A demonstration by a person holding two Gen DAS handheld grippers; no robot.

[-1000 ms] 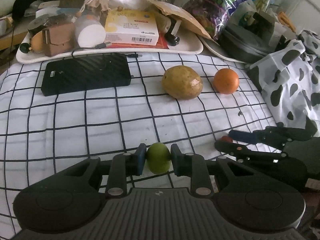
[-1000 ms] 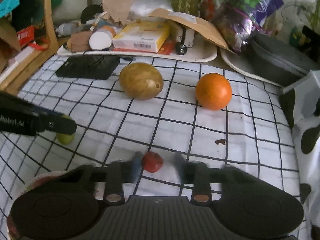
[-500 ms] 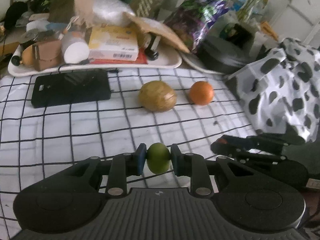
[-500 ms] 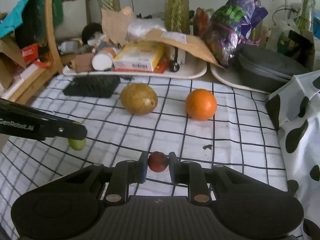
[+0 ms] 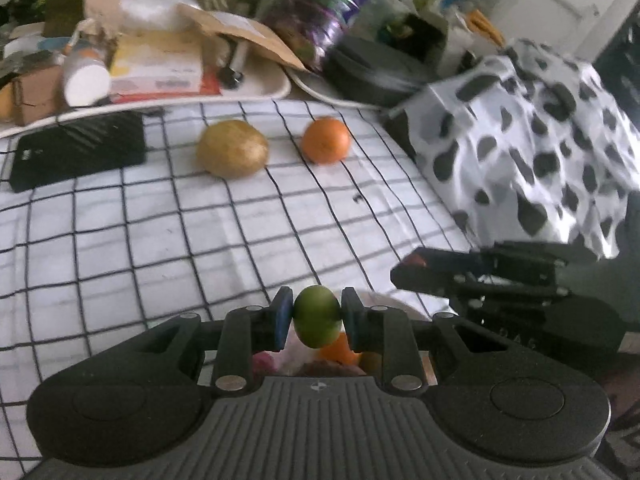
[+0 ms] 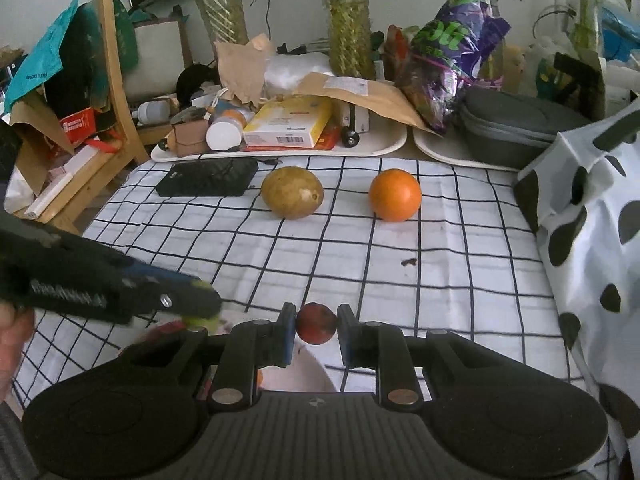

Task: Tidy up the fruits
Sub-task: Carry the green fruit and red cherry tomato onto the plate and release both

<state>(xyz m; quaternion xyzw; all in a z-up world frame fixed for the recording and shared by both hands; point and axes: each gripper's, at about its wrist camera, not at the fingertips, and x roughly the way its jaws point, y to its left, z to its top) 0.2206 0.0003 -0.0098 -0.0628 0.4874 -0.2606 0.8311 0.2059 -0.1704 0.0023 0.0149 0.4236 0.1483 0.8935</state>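
My left gripper (image 5: 316, 320) is shut on a small green fruit (image 5: 317, 321) and holds it over a white bowl (image 5: 384, 303) that has an orange fruit (image 5: 340, 350) and other fruit in it. My right gripper (image 6: 316, 324) is shut on a small dark red fruit (image 6: 316, 323) above the same bowl (image 6: 304, 372). A yellow-brown mango (image 6: 292, 193) and an orange (image 6: 395, 195) lie on the checked cloth (image 6: 400, 272) farther back. They also show in the left wrist view, the mango (image 5: 232, 148) and the orange (image 5: 326, 140).
A black flat case (image 6: 208, 177) lies at the back left of the cloth. White trays (image 6: 384, 142) with boxes, bottles and bags crowd the back edge. A cow-spotted cloth (image 6: 592, 240) rises at the right. A wooden chair (image 6: 116, 80) stands at the left.
Both grippers lifted their fruits off the cloth and drew back toward me, over the bowl. The right gripper closed on the red fruit. The mango and orange stayed put.
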